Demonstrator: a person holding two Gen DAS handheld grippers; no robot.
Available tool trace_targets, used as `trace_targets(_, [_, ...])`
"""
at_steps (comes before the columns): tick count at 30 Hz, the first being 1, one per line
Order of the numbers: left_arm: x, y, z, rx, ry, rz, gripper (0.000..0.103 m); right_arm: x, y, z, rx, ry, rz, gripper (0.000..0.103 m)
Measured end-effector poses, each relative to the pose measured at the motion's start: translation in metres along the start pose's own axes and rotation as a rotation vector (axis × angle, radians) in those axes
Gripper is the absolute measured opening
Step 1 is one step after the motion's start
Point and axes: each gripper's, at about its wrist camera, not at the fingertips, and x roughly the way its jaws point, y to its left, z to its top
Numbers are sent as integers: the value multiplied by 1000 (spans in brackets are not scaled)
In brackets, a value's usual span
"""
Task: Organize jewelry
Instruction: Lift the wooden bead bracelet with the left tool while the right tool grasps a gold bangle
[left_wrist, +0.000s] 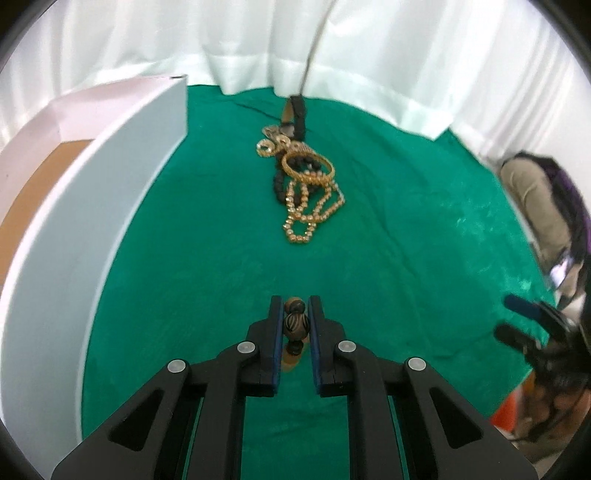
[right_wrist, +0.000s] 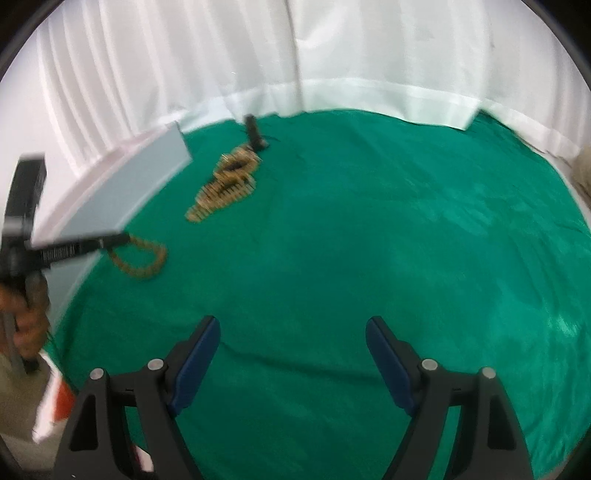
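My left gripper (left_wrist: 294, 308) is shut on a brown wooden bead bracelet (left_wrist: 295, 323), held above the green cloth. In the right wrist view the bracelet (right_wrist: 142, 258) hangs as a loop from that gripper (right_wrist: 123, 238) beside the white box. A pile of jewelry (left_wrist: 301, 177) lies ahead on the cloth: gold bead chains, a gold bangle, dark beads and a black strap. It also shows in the right wrist view (right_wrist: 225, 188). My right gripper (right_wrist: 293, 326) is open and empty over the cloth.
A white box (left_wrist: 92, 206) with a brown floor stands at the left; its wall shows in the right wrist view (right_wrist: 129, 188). White curtains (left_wrist: 332, 48) close the back. The right gripper and hand (left_wrist: 535, 332) are at the right edge.
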Motion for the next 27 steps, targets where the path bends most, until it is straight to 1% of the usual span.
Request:
trace_targets(2, [-7, 6, -2, -35, -7, -15, 11, 6, 2, 23, 8, -13, 88, 83])
trace_targets(3, [-9, 10, -4, -50, -9, -19, 11, 15, 4, 42, 2, -12, 149, 83])
trace_targets(4, [-11, 12, -5, -62, -9, -17, 11, 27, 6, 60, -9, -3, 184, 83])
trace_targets(5, [-12, 15, -6, -74, -9, -14, 11, 44, 12, 80, -26, 18, 198, 81])
trace_targets(6, [-13, 19, -8, -88, -7, -12, 11, 59, 17, 97, -40, 40, 212, 73])
trace_targets(7, [-16, 22, -10, -100, -5, -10, 11, 76, 24, 115, -54, 68, 231, 42])
trace_targets(8, [-17, 26, -11, -114, -4, -7, 11, 92, 32, 132, -65, 95, 244, 27])
trace_targets(10, [-21, 32, -12, -137, -8, -6, 11, 137, 52, 170, -72, 170, 274, 27])
trace_targets(11, [-23, 34, -13, -143, -13, -4, 11, 153, 62, 183, -82, 193, 269, 27])
trace_targets(13, [-28, 38, -12, -151, -22, -1, 11, 182, 82, 198, -109, 256, 269, 26])
trace_targets(15, [-34, 42, -11, -155, -33, 0, 11, 208, 99, 208, -147, 306, 225, 26])
trace_targets(16, [-37, 44, -11, -156, -36, 2, 11, 217, 106, 208, -164, 333, 202, 26])
trace_targets(17, [-39, 47, -11, -157, -40, 3, 11, 229, 112, 209, -180, 372, 154, 26])
trace_targets(19, [-42, 52, -12, -161, -43, 2, 11, 244, 118, 206, -190, 433, 95, 26])
trace_targets(21, [-46, 55, -16, -165, -41, 2, 11, 252, 120, 203, -194, 477, 84, 26])
trace_targets(23, [-47, 59, -18, -174, -42, 4, 11, 252, 118, 201, -173, 475, 76, 11])
trace_targets(24, [-48, 59, -19, -178, -43, 3, 11, 249, 117, 201, -159, 471, 84, 9])
trace_targets(27, [-54, 62, -20, -191, -52, -1, 11, 231, 113, 202, -135, 436, 108, 8])
